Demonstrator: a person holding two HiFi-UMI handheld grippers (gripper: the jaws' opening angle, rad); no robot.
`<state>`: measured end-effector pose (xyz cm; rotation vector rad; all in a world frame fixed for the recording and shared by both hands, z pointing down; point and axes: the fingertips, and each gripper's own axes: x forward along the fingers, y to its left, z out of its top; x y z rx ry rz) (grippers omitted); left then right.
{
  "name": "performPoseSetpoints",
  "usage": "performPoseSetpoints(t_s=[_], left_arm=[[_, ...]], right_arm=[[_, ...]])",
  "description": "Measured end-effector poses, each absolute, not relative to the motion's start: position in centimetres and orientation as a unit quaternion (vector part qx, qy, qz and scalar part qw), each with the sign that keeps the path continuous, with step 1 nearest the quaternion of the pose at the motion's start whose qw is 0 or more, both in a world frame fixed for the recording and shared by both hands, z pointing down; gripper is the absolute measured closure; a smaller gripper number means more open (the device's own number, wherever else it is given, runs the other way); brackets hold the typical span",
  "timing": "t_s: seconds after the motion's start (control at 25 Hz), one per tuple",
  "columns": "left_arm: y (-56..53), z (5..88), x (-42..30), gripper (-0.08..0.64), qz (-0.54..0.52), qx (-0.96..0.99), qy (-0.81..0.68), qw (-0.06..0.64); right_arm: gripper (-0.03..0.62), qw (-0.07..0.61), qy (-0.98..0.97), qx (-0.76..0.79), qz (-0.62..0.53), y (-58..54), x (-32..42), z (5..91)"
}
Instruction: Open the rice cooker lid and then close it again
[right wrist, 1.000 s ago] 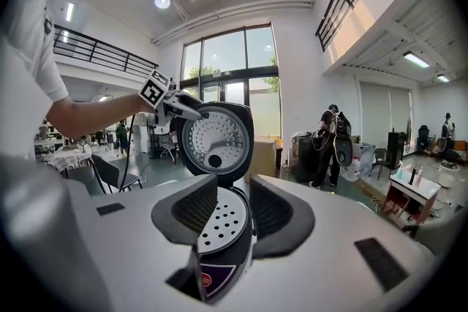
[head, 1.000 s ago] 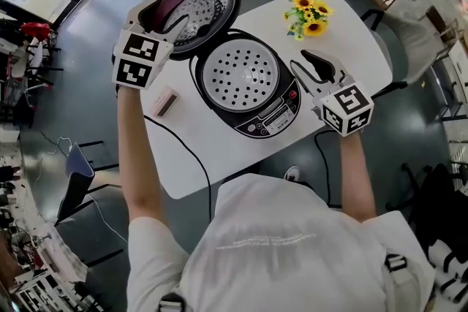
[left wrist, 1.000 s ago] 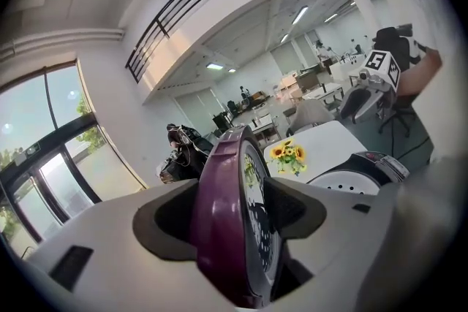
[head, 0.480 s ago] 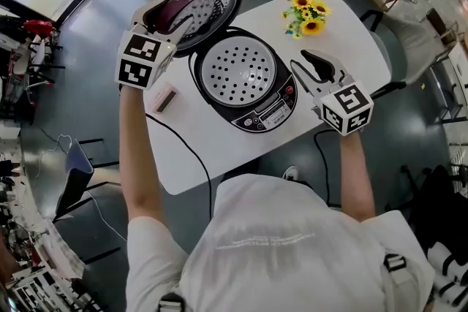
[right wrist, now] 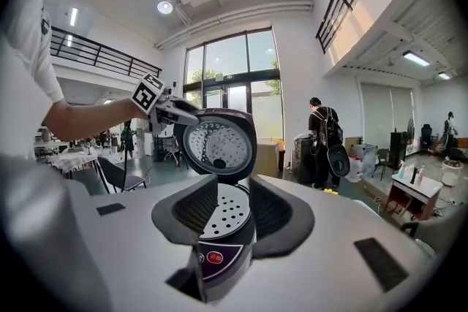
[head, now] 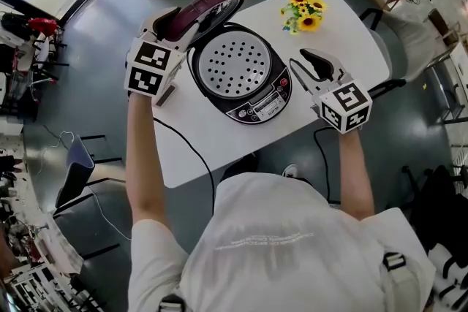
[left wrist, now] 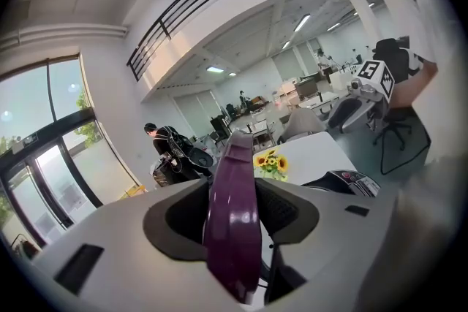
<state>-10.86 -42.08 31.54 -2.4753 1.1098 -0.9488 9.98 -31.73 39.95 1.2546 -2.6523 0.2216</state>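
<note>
Two claws work at a white counter (head: pixel 219 150) with bare room along its near side and right end. The rice cooker (head: pixel 281 88) sits mid-counter toward the far left edge, and its raised maroon lid (head: pixel 208 7) leans out past that edge. Inside is a perforated metal plate (head: pixel 234 63); the control panel (head: pixel 265 107) faces the person.

The left claw (head: pixel 170 22) has just been closing and grips the lid's rim, which sits between its pads. The right claw (head: pixel 307 62) stands apart-jawed just beside the cooker's right flank, holding nothing.

Sunflowers (head: pixel 301 11) stand at the far right corner, well clear. A small block (head: pixel 167 93) lies under the left claw's cube, and a black cable (head: pixel 190 157) trails off the near edge.
</note>
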Motion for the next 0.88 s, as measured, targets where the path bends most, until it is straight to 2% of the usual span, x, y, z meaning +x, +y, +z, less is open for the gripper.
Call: performPoseSetpoints(t_s=[0.88], left_arm=[[-31.8, 40.1, -4.8, 0.313, -0.349, -0.872, 0.326, 0.106]], right_arm=[[0.443, 0.109, -0.907, 0.401, 0.067, -27.2, 11.5, 40.0]])
